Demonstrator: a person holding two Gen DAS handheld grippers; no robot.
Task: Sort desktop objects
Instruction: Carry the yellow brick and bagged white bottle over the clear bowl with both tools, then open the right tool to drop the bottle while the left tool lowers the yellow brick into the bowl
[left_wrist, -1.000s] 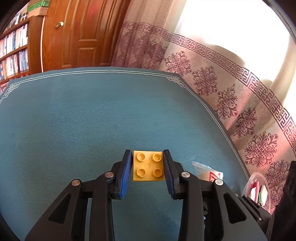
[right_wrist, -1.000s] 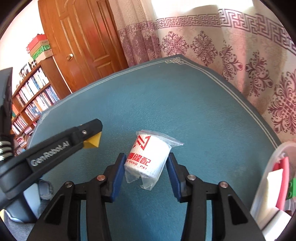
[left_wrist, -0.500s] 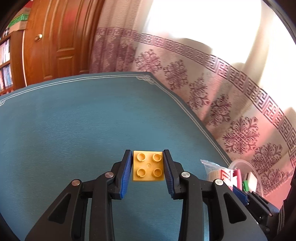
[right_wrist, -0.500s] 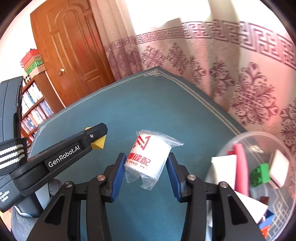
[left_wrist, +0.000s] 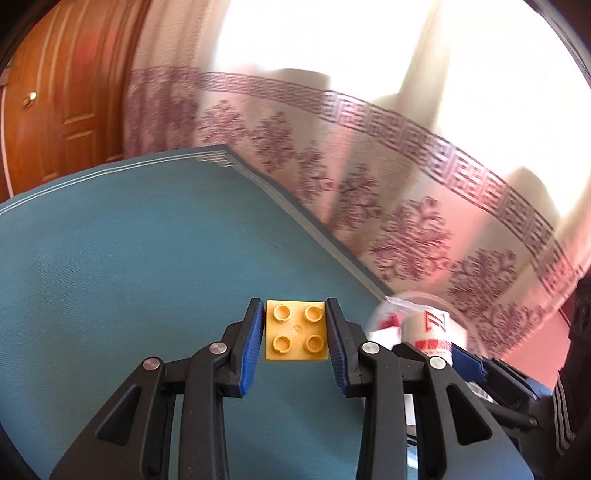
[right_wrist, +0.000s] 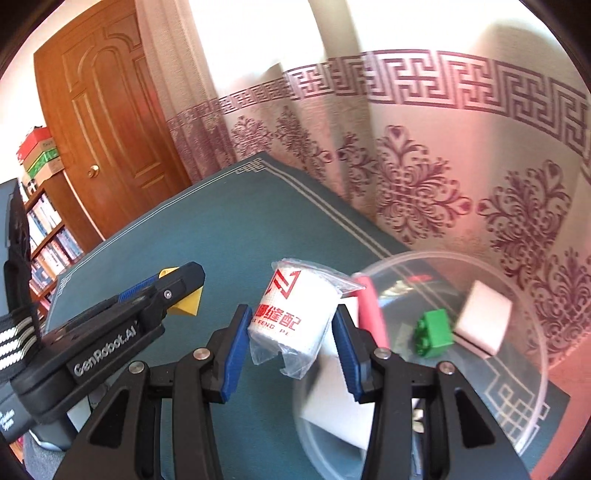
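The desk (right_wrist: 229, 236), under a teal cloth with a pale line border, fills the lower part of both views; its near edge is cut off by the frames, and patterned curtains (right_wrist: 424, 177) hang behind it. A wooden door (right_wrist: 107, 122) stands beyond the desk's far left corner, with a bookshelf (right_wrist: 48, 236) left of it, partly hidden by the left gripper's body.

At the desk's right edge sits a clear round bowl (right_wrist: 532, 325); its near rim is hidden behind the right gripper (right_wrist: 291, 332). In the bowl lie a white block (right_wrist: 484, 321), a green brick (right_wrist: 434, 332), a pink stick (right_wrist: 371, 314) and a white sheet (right_wrist: 332, 398); what lies deeper is too blurred to tell. In the left wrist view the bowl (left_wrist: 469, 332) is smeared.

The right gripper is clamped on a white roll (right_wrist: 291, 314) in a clear bag with red print, held just left of the bowl's rim, above the desk. In the left wrist view only the roll's top (left_wrist: 428, 325) shows.

The left gripper (left_wrist: 295, 332) is clamped on a yellow brick (left_wrist: 297, 334), studs up, held above the desk, left of the bowl. From the right wrist view only a corner of that brick (right_wrist: 188, 304) shows.
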